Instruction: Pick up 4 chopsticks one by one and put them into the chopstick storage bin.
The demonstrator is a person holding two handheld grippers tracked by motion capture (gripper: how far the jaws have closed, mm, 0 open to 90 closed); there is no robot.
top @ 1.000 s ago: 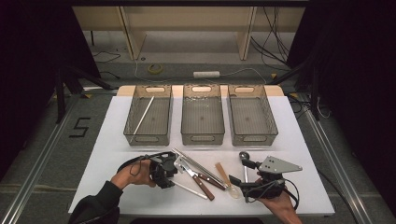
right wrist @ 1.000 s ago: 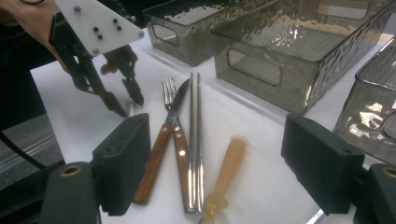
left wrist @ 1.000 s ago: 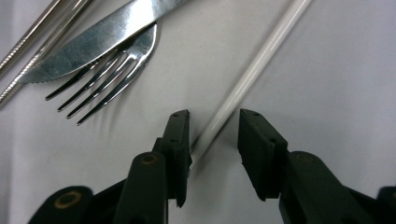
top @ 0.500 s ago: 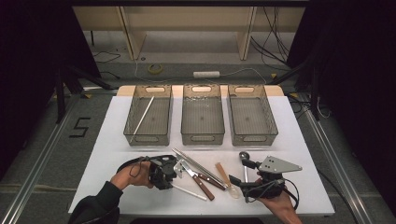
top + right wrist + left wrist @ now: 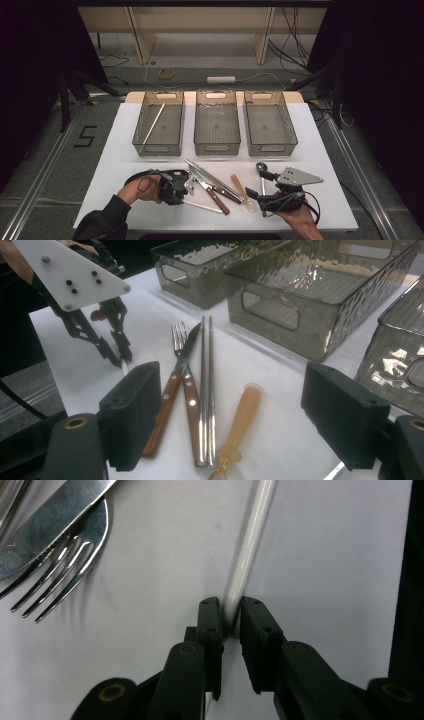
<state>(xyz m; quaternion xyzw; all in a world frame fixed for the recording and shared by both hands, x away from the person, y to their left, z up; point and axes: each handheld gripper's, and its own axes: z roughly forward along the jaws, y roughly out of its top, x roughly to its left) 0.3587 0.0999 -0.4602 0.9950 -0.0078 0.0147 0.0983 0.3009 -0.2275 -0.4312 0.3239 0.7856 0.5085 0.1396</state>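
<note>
High view: left gripper [image 5: 186, 187] low on the table [image 5: 125, 145], tips at the near end of a white chopstick [image 5: 202, 205] lying beside the fork, knife and metal chopsticks; another white stick [image 5: 153, 123] leans in the left bin [image 5: 159, 145]. Right gripper [image 5: 255, 195] sits by the spoon [image 5: 250, 201], nothing in it. Left gripper view: jaws have just been closing, now nearly together with the chopstick [image 5: 248, 555] clamped between the pads, stick flat on the table; fork [image 5: 67, 575] and knife [image 5: 50, 525] off to the side. Right gripper view: jaws wide apart, empty, above knife [image 5: 187, 375], metal chopsticks [image 5: 206, 390] and spoon handle [image 5: 242, 420].
</note>
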